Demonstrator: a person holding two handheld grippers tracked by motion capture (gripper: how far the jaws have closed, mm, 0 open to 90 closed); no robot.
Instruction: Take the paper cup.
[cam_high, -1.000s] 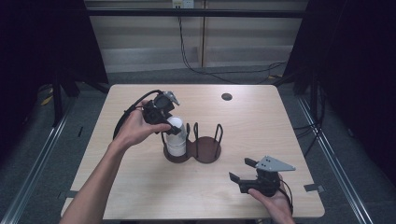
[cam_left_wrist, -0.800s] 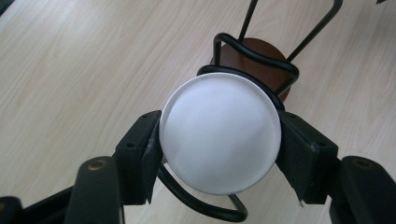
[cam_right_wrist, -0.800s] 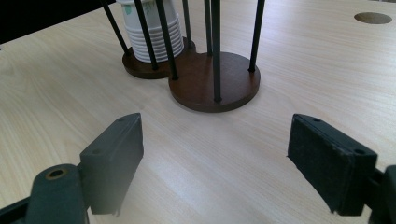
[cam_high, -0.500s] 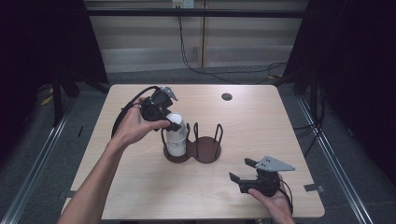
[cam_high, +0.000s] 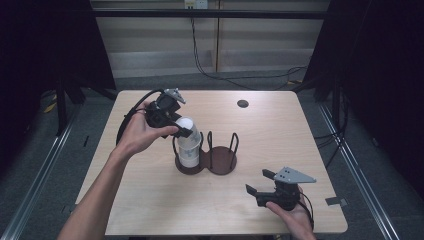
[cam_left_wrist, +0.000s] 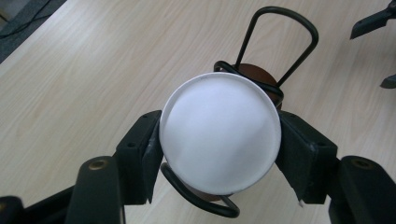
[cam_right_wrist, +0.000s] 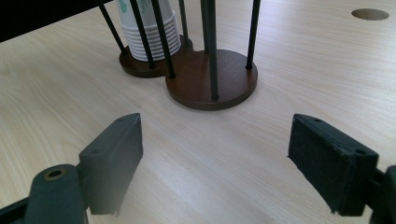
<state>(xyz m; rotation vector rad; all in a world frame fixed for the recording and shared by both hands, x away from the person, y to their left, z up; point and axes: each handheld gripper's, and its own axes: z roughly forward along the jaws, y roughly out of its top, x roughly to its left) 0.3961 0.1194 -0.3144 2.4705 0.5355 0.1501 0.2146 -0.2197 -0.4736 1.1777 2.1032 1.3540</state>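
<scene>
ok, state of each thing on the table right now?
Left gripper: shut on the top cup, fingers on both sides of its rim.
Right gripper: open, nothing between the fingers, low over the table.
Cups: stacked upside down, upright in the holder's left bay.
Holder: upright on the table, right bay empty.
</scene>
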